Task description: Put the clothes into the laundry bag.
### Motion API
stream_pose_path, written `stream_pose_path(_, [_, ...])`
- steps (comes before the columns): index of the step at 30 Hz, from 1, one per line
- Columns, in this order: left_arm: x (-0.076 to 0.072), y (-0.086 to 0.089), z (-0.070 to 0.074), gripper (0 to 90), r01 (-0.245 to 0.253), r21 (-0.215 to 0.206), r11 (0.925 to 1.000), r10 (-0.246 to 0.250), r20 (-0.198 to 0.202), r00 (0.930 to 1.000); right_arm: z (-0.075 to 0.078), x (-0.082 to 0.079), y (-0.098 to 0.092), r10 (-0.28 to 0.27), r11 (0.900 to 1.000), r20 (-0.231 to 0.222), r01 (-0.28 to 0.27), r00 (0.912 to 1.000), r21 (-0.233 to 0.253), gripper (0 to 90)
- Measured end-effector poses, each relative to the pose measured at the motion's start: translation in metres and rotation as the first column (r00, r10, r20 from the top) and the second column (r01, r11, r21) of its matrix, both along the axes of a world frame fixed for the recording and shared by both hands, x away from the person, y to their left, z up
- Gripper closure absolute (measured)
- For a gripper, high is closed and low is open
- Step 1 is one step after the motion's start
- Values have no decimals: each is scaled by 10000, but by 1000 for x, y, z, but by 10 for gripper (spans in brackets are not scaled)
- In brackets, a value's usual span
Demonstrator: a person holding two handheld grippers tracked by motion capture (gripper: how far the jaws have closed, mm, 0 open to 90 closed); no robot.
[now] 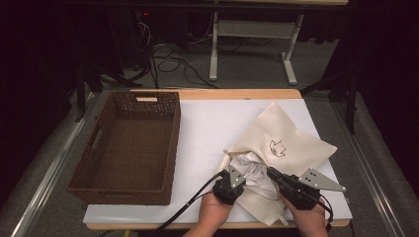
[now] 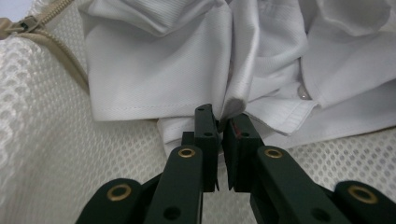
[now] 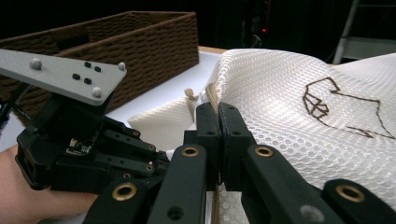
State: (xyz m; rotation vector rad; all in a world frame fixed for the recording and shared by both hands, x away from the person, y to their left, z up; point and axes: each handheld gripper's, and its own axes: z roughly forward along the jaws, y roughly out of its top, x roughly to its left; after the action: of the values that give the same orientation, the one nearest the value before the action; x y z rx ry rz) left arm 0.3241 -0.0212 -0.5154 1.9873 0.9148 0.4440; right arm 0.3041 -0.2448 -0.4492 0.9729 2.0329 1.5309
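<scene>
At the bottom centre of the high view, the left gripper [image 1: 236, 174] has its jaws pressed together on a fold of the white garment [image 2: 187, 70] that spills from the mouth of the mesh laundry bag [image 1: 291, 143]; in its own view the pinch takes only a thin ridge of cloth. Just to the right, the right gripper [image 1: 272, 174] is clamped on the bag's zippered edge [image 3: 211, 95], holding the opening up. The likeliest failure, as I judge it, is the narrow bite slipping off if the left hand pulls fast, since so little fabric sits between the jaws. The garment could also snag on the zipper [image 2: 42, 18] at the upper left of the left gripper view, dragging the whole bag along. Farther off, at the left of the high view, the brown wicker basket [image 1: 99, 148] sits well apart from both grippers.
</scene>
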Motion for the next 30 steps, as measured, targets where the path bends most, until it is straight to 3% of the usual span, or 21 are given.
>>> stream_pose_path(8, [-29, 32, 5, 849, -231, -306, 9993, 234, 97, 9997, 5, -15, 29, 938, 9955, 313, -932, 9951, -187, 899])
stream_pose_path(13, [-40, 43, 9, 849, -350, -374, 9987, 355, 128, 9993, 5, -19, 37, 1091, 9932, 434, -1071, 9931, -452, 899])
stream_pose_path(22, [-30, 11, 11, 849, 140, -605, 9981, -128, 198, 9997, 3, -15, 14, 416, 9980, 363, -398, 9985, -485, 899])
stream_pose_path(30, [-16, -7, 9, 849, 154, -685, 9975, -151, 56, 9999, 4, -11, 2, 131, 9991, 380, -115, 9992, -407, 899])
